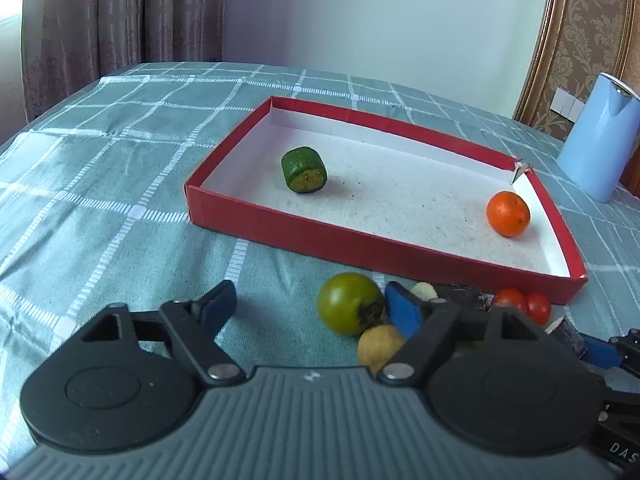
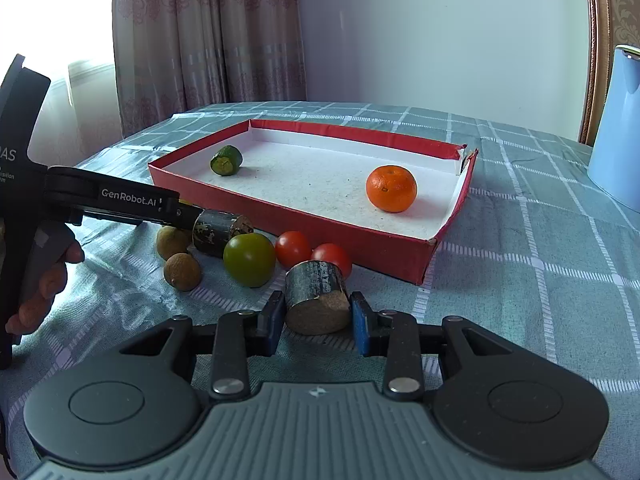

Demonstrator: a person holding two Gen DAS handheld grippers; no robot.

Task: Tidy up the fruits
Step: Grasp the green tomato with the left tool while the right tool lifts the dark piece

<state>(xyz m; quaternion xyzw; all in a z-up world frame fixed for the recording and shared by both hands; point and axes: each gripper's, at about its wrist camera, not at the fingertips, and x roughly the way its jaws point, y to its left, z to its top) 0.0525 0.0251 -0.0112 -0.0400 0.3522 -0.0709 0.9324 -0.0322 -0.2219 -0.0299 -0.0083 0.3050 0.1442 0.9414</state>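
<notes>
A red box lid (image 1: 304, 236) (image 2: 360, 240) lies on the bed. It holds a green cut piece (image 1: 304, 169) (image 2: 227, 161) and an orange (image 1: 508, 213) (image 2: 391, 189). In front of it lie a green tomato (image 1: 349, 309) (image 2: 249, 259), two red cherry tomatoes (image 1: 522, 304) (image 2: 294, 249), brown longans (image 1: 378, 347) (image 2: 182, 272) and two dark sugarcane pieces (image 2: 218, 233). My left gripper (image 1: 310, 308) is open, the green tomato just inside its right finger. My right gripper (image 2: 318, 318) has its blue pads against the near sugarcane piece (image 2: 316, 296).
A blue kettle (image 1: 598, 142) (image 2: 618, 132) stands at the right. The bed has a green checked sheet (image 1: 120, 184). Curtains and a white wall are behind. The left gripper's body (image 2: 120, 200) and the hand holding it show at the left of the right wrist view.
</notes>
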